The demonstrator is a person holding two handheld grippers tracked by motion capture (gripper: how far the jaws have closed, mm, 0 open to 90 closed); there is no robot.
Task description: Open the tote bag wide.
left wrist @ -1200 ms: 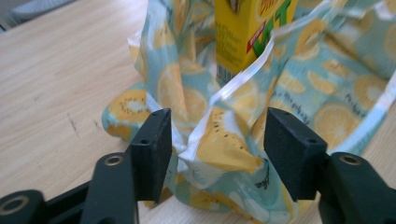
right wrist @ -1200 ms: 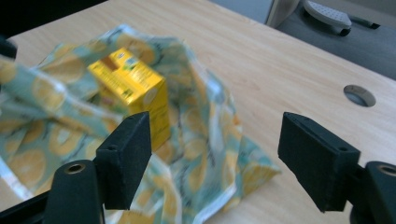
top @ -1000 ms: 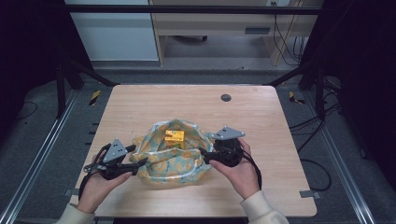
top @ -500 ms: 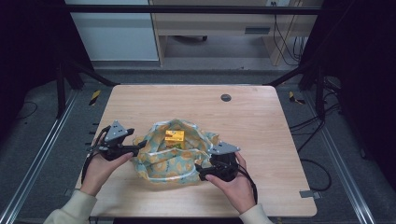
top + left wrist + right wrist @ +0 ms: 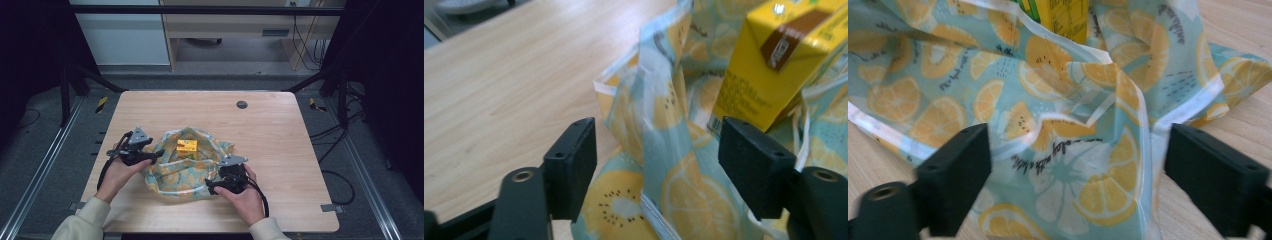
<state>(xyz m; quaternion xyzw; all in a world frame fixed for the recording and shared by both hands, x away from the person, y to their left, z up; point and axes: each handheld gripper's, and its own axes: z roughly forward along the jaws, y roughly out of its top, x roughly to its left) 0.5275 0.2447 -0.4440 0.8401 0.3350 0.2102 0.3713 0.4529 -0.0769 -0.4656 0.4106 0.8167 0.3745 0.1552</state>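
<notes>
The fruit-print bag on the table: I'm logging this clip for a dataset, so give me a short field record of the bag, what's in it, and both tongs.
bag: fruit-print bag, crumpled, mouth open upward, lying on the wooden table
contents: yellow carton standing inside the bag
left tongs: open, jaws on either side of a raised fold of the bag's rim
right tongs: open, jaws spread around the bag's near edge
other item: small dark disc at the far side of the table
</notes>
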